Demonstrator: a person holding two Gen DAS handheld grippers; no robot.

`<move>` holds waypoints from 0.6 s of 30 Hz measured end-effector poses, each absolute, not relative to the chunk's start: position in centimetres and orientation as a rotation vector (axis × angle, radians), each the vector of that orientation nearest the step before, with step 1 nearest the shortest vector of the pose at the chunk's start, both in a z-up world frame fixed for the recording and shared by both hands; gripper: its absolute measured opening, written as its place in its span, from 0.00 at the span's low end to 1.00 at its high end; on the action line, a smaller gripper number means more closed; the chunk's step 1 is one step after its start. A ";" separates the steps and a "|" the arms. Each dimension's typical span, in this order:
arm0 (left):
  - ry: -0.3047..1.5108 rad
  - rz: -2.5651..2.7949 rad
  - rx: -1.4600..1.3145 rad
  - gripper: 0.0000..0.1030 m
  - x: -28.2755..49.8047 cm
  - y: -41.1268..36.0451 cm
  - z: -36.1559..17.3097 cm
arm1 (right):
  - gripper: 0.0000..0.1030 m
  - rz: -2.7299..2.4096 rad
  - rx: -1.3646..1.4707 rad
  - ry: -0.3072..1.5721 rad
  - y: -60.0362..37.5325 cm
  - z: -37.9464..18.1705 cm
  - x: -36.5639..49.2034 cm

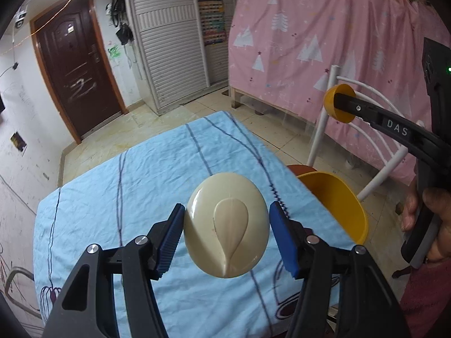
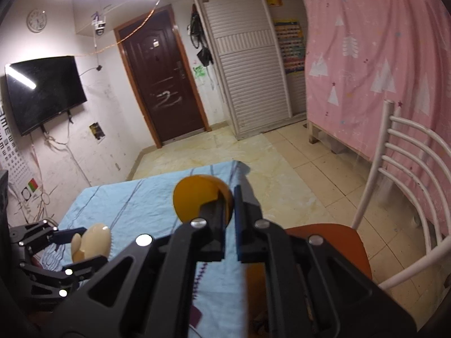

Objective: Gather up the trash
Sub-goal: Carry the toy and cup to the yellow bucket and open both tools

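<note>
**Blue-sheeted table, two shells held above it**

Blue cloth (image 1: 141, 197), wrinkled and crossed by thin dark lines, covers the table in a tiled room. Above it the left gripper (image 1: 225, 231) pinches a smooth cream oval shell (image 1: 225, 225) between its ribbed blue pads (image 1: 169, 239), the raised teardrop on the shell facing the camera; the right gripper (image 2: 229, 197) has its fingers pressed close on the rim of a small orange cup-shaped piece (image 2: 197, 200), held higher and off the table's right edge. A larger glossy yellow bowl (image 1: 338, 205) sits just beside that edge, apparently on the chair's red-brown seat (image 2: 332, 239), though its footing is hidden; the chair (image 2: 400, 155) has a white curved-bar metal back.

Only the right wrist view shows the wall-mounted black television (image 2: 45, 93), the round clock (image 2: 36, 21) and the eye chart (image 2: 11, 152); both views show the dark brown door (image 2: 160, 76), the white slatted wardrobe (image 2: 245, 70) and the pink tree-printed curtain (image 1: 324, 42).
</note>
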State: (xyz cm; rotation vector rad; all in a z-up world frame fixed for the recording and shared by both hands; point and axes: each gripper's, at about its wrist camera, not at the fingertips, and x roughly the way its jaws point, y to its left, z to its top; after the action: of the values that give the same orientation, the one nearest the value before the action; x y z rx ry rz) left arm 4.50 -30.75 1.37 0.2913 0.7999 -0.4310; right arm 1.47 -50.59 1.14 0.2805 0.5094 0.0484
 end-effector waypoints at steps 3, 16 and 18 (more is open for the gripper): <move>0.804 -0.458 0.314 0.52 3.8 -32.8 1.1 | 0.05 0.019 0.299 0.505 -52.3 0.5 0.4; 0.837 -0.556 0.379 0.52 3.0 -40.5 -0.5 | 0.05 -0.094 0.334 0.606 -57.2 -5.0 -1.3; 0.842 -0.562 0.384 0.52 3.1 -41.2 -0.6 | 0.05 -0.111 0.338 0.624 -57.7 -5.8 -1.1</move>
State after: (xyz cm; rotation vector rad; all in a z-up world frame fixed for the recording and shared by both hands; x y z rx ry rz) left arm 3.09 -41.23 -0.61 0.3836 0.8415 -0.5622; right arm -1.13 -57.71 -5.79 0.3379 0.6242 -0.1113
